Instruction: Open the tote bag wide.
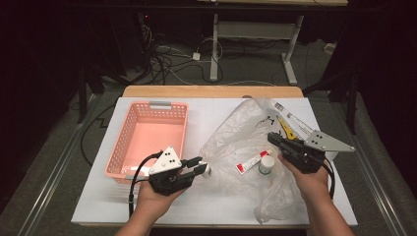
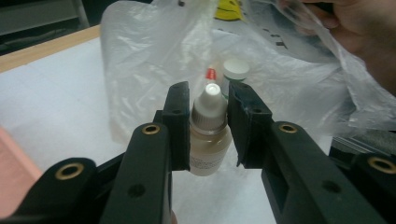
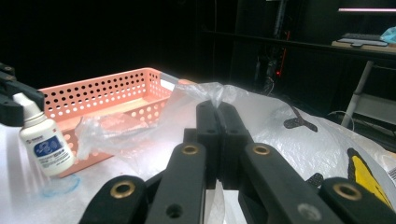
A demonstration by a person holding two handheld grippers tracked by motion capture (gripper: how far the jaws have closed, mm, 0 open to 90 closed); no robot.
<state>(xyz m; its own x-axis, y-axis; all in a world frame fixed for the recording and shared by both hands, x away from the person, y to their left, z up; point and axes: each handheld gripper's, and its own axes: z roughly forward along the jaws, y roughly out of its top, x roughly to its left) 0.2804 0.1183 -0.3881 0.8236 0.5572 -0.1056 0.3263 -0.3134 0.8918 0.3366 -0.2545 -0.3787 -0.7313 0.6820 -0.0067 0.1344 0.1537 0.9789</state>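
Note:
My left gripper is shut on a small dropper bottle with a white cap, gripping it by the neck and shoulders just right of the pink basket. That bottle carries a blue label. My right gripper is shut on a fold of the clear plastic bag, holding its edge up. Inside the bag lie a white tube with a red cap and a small white-lidded jar.
The perforated pink basket stands on the white table at the left. The bag spreads over the table's right half, with yellow and black print at its far side. Desk legs and cables lie on the floor beyond the table.

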